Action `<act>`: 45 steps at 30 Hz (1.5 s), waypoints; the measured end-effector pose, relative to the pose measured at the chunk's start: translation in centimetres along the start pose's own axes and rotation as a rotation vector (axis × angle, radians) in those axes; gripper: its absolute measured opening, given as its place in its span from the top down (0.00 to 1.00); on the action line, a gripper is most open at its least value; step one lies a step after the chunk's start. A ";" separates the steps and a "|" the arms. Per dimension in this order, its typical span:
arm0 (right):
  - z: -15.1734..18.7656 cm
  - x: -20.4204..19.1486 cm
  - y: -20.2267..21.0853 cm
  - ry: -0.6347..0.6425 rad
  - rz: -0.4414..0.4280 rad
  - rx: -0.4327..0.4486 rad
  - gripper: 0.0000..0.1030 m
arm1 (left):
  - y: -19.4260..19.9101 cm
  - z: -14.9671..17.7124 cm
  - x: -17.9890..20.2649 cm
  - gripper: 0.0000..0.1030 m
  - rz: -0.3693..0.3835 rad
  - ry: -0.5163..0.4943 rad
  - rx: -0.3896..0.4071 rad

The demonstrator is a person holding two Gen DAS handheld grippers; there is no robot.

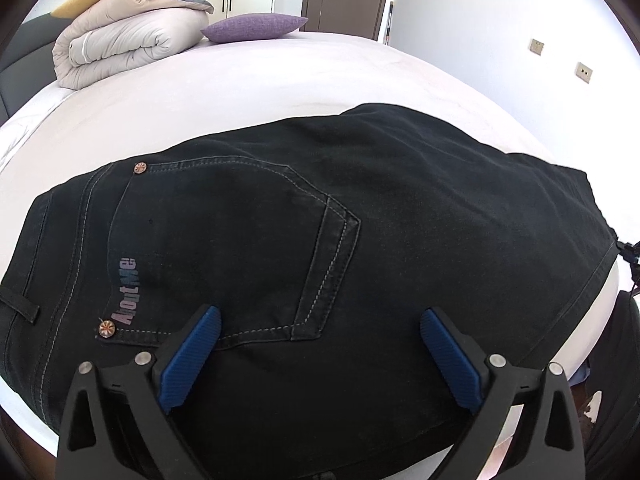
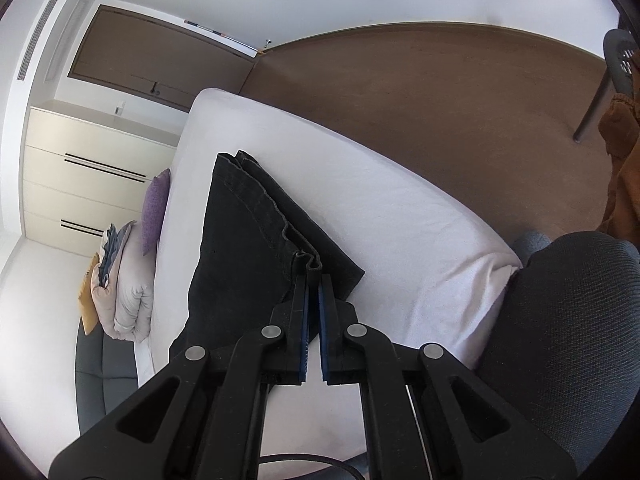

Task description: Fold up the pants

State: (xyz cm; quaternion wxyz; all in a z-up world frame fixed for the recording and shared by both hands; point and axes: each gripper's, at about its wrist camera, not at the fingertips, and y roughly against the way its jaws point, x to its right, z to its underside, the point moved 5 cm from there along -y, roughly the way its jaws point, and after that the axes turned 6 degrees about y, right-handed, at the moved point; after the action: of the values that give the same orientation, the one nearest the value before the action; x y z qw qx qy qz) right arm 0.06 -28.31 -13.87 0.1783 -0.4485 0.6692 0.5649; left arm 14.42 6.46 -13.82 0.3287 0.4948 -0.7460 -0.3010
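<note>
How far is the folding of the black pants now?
Done: the pants lie on the bed, one leg over the other. In hand: the right gripper pinches the hem; the left gripper hovers open above the back pocket. Left: the crosswise folds.

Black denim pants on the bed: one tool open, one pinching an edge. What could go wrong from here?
1. The right tool grips only a thin bunched edge of the black denim pants; it may slip when pulled.
2. The left tool is open over the back pocket, so nothing pins that end and the pants could drag across the white bed sheet and spoil the fold.
</note>
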 end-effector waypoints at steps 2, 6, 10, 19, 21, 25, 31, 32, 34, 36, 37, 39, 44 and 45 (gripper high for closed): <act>-0.2 -0.1 0.0 0.000 0.003 0.004 0.98 | -0.1 -0.1 -0.1 0.02 0.002 -0.004 0.001; -0.3 0.2 0.9 0.017 0.019 0.016 0.98 | -0.1 -0.4 -0.3 0.02 0.004 0.008 0.006; -0.2 0.8 0.8 0.015 0.035 0.020 0.98 | -0.1 -0.5 -0.2 0.02 0.021 0.024 0.020; -1.1 1.8 1.2 0.082 0.145 0.057 0.75 | -0.1 -0.4 -0.6 0.02 0.029 0.017 0.029; -1.7 2.2 2.9 0.066 0.200 0.113 0.71 | 0.0 -0.5 -0.7 0.02 0.031 0.026 0.029; -2.0 -3.0 4.3 0.212 0.101 0.149 0.71 | 0.5 -0.9 -1.1 0.02 0.057 0.084 0.043; 6.8 -16.8 -5.1 0.518 -0.270 -0.178 0.83 | 0.2 -0.4 -0.9 0.13 0.016 0.079 0.052; 8.4 -17.8 -6.9 0.535 -0.292 -0.220 0.84 | 0.3 -0.3 -1.0 0.17 0.010 0.081 0.055; 10.8 -18.6 -10.5 0.526 -0.318 -0.306 0.86 | 0.6 -0.3 -1.8 0.26 0.015 0.110 0.064; 11.6 -17.9 -12.9 0.506 -0.295 -0.353 0.88 | 0.9 -0.2 -2.9 0.44 0.016 0.146 0.069; 11.5 -16.7 -13.9 0.484 -0.256 -0.368 0.91 | 1.0 -0.2 -3.3 0.49 0.017 0.163 0.071; 10.2 -13.9 -14.6 0.401 -0.228 -0.362 1.00 | 1.2 -0.4 -4.3 0.68 0.024 0.209 0.071; 3.9 -8.4 -11.3 0.300 -0.163 -0.184 1.00 | 2.8 -2.0 -4.6 0.93 0.048 0.255 0.109; 2.6 -7.3 -10.5 0.282 -0.140 -0.150 1.00 | 3.4 -2.6 -4.2 0.93 0.064 0.247 0.132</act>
State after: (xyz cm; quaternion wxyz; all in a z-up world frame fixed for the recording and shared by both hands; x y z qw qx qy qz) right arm 11.67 -22.53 -15.43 0.0877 -0.5810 0.6108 0.5308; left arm 15.88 11.14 -10.38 0.3941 0.5246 -0.7334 -0.1776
